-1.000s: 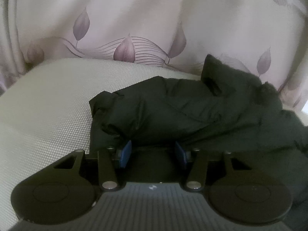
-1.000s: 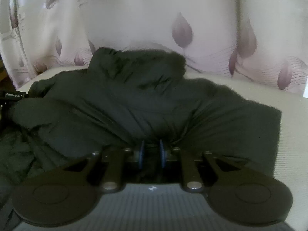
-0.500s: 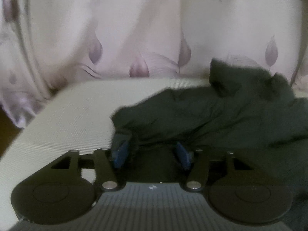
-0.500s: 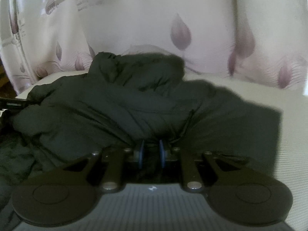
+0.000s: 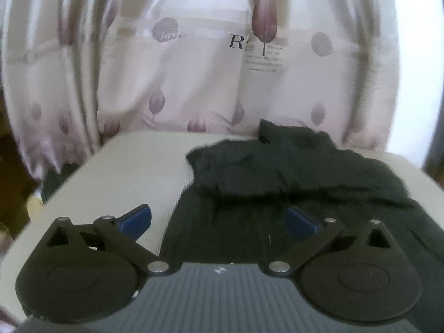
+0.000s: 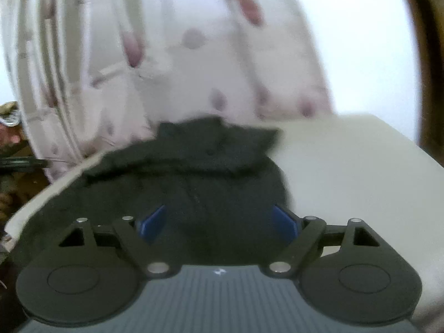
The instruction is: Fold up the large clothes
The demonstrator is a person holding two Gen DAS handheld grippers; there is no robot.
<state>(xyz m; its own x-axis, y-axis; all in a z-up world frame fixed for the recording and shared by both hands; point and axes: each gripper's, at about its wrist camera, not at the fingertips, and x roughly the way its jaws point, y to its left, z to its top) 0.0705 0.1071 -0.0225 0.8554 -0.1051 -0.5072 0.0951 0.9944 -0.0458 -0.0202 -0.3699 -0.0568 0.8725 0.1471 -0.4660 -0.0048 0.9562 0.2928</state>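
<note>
Both my grippers, left [image 5: 217, 220] and right [image 6: 217, 223], have just been opening and now stand wide, nothing pinched between the blue pads. Much of the right view is smeared with blur. The dark garment [image 5: 291, 172] lies rumpled on the pale cushion [image 5: 133, 172], its near edge hidden behind my bodies; only the left view shows lettering on the curtain [image 5: 194, 69] behind

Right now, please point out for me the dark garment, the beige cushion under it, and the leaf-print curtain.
dark garment [image 5: 291, 166]: left wrist view, on its rumpled upper fold.
beige cushion [image 5: 133, 172]: left wrist view, on the bare part left of the garment.
leaf-print curtain [image 5: 194, 77]: left wrist view, on a pale panel behind the cushion.
</note>
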